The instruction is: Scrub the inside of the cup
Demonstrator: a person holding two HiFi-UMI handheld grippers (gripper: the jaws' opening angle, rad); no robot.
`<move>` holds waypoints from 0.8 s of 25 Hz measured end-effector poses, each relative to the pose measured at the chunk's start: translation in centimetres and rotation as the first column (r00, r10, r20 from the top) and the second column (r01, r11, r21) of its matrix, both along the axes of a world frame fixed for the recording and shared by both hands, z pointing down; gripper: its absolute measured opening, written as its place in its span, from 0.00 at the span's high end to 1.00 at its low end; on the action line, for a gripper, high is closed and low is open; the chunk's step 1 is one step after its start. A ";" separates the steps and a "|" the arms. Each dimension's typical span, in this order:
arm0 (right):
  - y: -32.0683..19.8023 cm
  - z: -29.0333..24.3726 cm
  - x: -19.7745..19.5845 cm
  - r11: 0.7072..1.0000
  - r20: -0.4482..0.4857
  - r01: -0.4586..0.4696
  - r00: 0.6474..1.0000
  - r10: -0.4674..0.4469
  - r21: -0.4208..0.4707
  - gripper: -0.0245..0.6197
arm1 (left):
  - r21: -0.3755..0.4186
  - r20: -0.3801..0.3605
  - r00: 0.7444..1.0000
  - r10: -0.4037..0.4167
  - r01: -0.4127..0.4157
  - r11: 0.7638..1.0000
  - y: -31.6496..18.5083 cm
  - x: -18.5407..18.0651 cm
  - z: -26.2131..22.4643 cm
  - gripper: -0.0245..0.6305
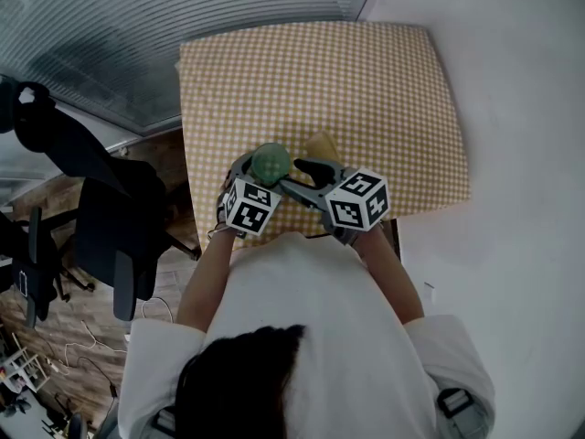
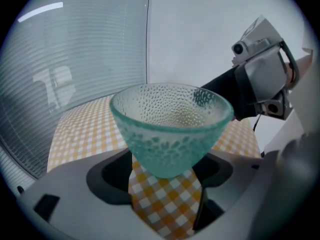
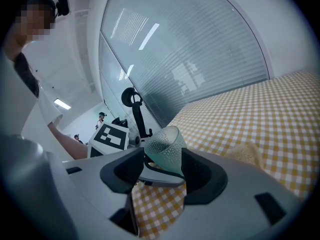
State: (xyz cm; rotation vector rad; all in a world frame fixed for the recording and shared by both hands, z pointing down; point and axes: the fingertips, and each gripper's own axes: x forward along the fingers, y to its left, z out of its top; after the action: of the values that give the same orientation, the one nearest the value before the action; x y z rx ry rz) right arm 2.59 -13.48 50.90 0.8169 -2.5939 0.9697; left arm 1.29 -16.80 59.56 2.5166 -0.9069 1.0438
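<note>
- Head view: In the middle of the frame, the left tongs are clamped on a green cup. They hold it over the near edge of the checked cloth. The right tongs point at the cup from the right. A yellow lump, likely a sponge, lies on the cloth just behind them.
- Left gripper view: The cup fills the middle. Its narrow bottom is pinched between the two jaws. Its mouth faces up, I think so the inside can be reached. The right tongs show at the upper right, close to the rim.
- Right gripper view: These jaws are apart and hold nothing. The cup shows in the gap, leaning a little, with a dark jaw of the left tongs under it. The sponge lies at the lower right on the cloth. I think scrubbing needs the sponge picked up first.
</note>
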 end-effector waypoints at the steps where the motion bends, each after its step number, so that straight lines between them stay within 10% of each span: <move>1: 0.0 -0.2 0.0 1.000 0.009 0.006 1.000 -0.006 0.004 0.63 | 0.000 0.001 1.000 0.002 -0.002 1.000 0.0 -0.2 -0.1 0.42; 20: -0.9 -3.6 0.6 0.979 0.076 -0.171 0.984 0.163 0.114 0.60 | -0.037 -0.243 0.964 -0.104 0.098 0.995 2.2 -5.6 -5.7 0.43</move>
State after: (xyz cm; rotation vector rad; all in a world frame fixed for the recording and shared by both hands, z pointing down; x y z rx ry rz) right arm 3.19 -14.36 47.28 1.0655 -2.6977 0.9047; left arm -4.28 -14.61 53.82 2.4796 -0.9311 0.6895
